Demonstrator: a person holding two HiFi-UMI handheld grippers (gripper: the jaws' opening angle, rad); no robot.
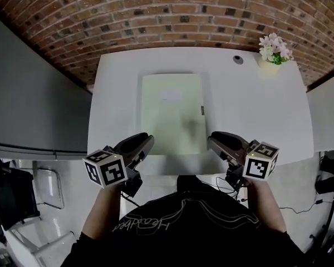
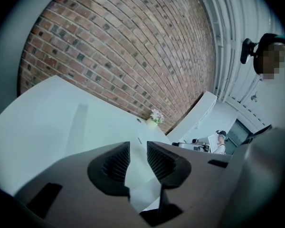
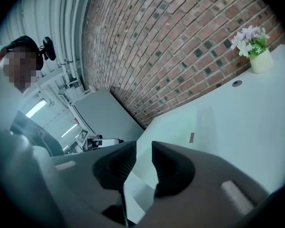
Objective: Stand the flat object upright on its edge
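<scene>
L gripper (image 1: 148, 139) & R gripper (image 1: 212, 140): jaws slightly apart, empty, tilted down toward flat object (image 1: 172, 113).

- White table (image 1: 256, 110) stands against a red brick wall (image 1: 156, 15).
- Grey panel (image 1: 28, 93) runs left of the table.
- Pale glossy floor (image 1: 72, 207) lies on the table's near side, with 1 metal chair frame (image 1: 47, 188) there.

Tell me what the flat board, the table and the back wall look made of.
Flat board: pale, matte, thin and smooth; probably plastic or coated card, can't tell which. Table: white, smooth, even surface, likely laminate. Back wall: rough red-brown brick with pale mortar lines.
</scene>
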